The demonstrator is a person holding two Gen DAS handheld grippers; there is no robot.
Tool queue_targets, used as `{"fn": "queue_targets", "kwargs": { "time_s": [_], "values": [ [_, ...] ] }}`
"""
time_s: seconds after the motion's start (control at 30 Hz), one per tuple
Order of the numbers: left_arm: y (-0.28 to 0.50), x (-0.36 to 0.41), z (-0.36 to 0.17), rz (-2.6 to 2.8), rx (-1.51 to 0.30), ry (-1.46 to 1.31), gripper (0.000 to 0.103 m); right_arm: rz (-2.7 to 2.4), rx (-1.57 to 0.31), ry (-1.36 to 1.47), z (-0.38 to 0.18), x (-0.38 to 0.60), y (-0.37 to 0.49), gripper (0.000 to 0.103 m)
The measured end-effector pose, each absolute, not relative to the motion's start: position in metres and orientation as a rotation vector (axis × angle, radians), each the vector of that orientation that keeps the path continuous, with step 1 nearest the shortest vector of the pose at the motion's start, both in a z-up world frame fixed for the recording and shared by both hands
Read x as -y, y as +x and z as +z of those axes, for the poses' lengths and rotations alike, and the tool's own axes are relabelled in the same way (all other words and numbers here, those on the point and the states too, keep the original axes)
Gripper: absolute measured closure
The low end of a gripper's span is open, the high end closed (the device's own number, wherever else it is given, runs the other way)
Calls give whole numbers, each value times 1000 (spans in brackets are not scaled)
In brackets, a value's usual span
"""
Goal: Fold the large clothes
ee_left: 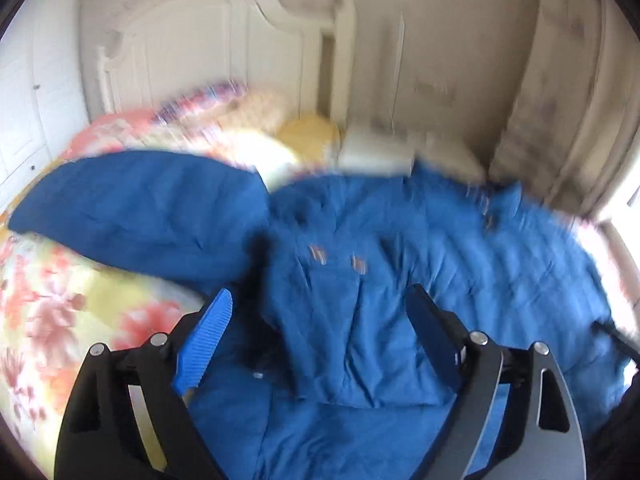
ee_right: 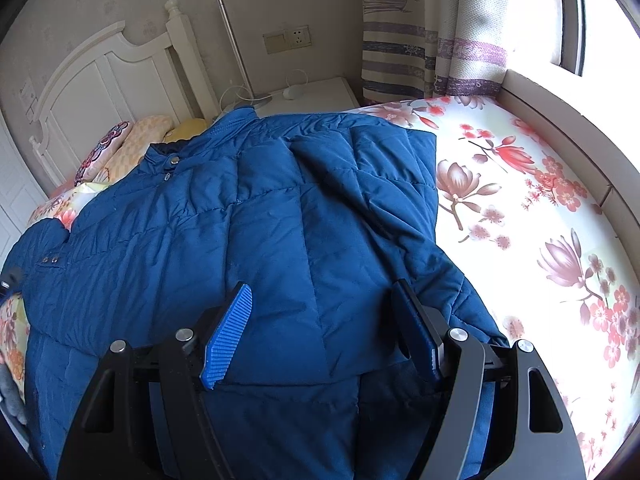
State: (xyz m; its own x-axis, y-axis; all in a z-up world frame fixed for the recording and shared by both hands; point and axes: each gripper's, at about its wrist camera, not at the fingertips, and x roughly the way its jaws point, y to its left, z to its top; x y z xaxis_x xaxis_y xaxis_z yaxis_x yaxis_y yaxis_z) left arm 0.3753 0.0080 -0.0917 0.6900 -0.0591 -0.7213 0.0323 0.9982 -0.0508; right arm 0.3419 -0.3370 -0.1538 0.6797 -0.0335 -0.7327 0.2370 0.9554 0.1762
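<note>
1. Bed (ee_right: 540, 208) under a flowered sheet, pink and red blooms on a pale ground; white headboard (ee_right: 100, 76) at the far end.
2. Blue quilted jacket (ee_right: 248, 216) spread across the bed, collar toward the headboard, one sleeve (ee_right: 360, 184) folded over the body, the other sleeve (ee_left: 136, 220) lying out to the side on the sheet.
3. Striped curtain (ee_right: 420, 28) by the window, printed with a small boat drawing; no readable writing anywhere.
4. White nightstand (ee_right: 316, 94) beside the headboard, carrying a small white object and a cable.
5. Pillows (ee_right: 140, 136) piled at the head of the bed.
6. Left hand-held gripper (ee_left: 324, 300) spread wide just above the jacket's lower front, gripping nothing; view blurred.
7. Right hand-held gripper (ee_right: 324, 292) likewise spread wide over the folded sleeve, nothing between the fingers.
8. Snap buttons (ee_right: 173, 161) near the collar.
</note>
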Motion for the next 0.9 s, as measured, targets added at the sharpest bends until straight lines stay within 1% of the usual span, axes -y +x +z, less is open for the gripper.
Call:
{"fn": "queue_targets", "kwargs": {
  "time_s": [0.03,0.07,0.13,0.33,0.5,0.57,0.6,0.63,0.7,0.73,0.8,0.9],
  "values": [
    [384,-5,-112,-98,-890,-46,15,-154,-812,266,-154,337,342,33],
    [381,-13,-125,-101,-917,-41,14,-155,-812,266,-154,337,342,33],
    [373,-16,-128,-107,-895,-28,10,-156,-810,270,-154,337,341,33],
    [370,-21,-134,-123,-876,-65,9,-196,-740,291,-143,341,327,34],
    [372,-23,-130,-137,-866,-87,8,-171,-705,88,-115,304,345,34],
    [373,-26,-130,-152,-858,-118,8,-142,-720,10,-111,289,366,32],
    [373,-28,-129,-159,-856,-133,8,-129,-738,-18,-114,284,378,28],
    [373,-29,-129,-163,-854,-142,8,-111,-776,-27,-121,283,394,27],
    [373,-29,-129,-166,-853,-147,8,-145,-862,15,-141,295,417,27],
    [373,-29,-129,-171,-852,-148,8,-174,-909,94,-155,310,423,26],
    [374,-28,-129,-172,-853,-141,8,-184,-887,204,-153,324,419,28],
    [374,-28,-129,-183,-855,-150,6,-196,-809,248,-140,325,402,27]
  ]
}}
